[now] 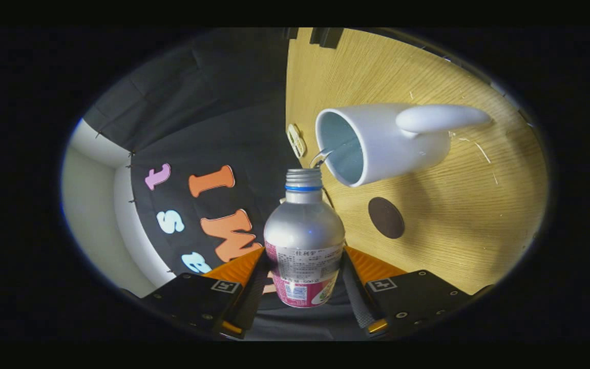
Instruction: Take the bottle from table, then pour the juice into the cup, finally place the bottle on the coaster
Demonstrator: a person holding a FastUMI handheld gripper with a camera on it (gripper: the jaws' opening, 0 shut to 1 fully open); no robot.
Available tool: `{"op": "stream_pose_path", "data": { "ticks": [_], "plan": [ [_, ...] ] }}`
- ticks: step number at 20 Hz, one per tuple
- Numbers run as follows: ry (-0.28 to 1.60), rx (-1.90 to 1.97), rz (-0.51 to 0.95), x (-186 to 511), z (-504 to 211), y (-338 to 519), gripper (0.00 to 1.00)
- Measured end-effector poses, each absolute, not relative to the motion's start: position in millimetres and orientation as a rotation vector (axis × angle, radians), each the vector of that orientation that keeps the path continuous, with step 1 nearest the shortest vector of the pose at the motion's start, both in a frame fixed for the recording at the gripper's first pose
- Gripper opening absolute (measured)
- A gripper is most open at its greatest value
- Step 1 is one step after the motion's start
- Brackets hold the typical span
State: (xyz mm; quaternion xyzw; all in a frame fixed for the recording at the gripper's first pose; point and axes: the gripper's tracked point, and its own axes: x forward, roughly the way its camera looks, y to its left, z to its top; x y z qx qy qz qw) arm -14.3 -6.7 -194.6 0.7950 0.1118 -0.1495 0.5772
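My gripper (302, 279) is shut on a silver bottle (302, 230) with a pink and white label, both fingers pressing its sides. The view is rolled, so the wooden table (454, 215) stands upright beside the bottle. The bottle's open mouth (303, 174) has a blue ring under it and points at the rim of a white cup (377, 143) with a long handle. A thin clear stream (321, 156) runs from the mouth into the cup. A dark brown round coaster (386, 217) lies on the table just beyond the bottle's shoulder, beside the cup.
A small pale plate-like fitting (295, 139) sits at the table's edge near the cup. Black cloth wall (213, 133) hangs behind the bottle. Light scratches mark the wood past the cup handle.
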Motion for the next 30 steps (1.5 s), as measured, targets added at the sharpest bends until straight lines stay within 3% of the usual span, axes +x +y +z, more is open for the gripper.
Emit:
{"op": "stream_pose_path", "data": {
  "ticks": [30],
  "plan": [
    [0.139, 2.08, -0.303, 12.1, -167.9, -16.4, 0.75]
  ]
}}
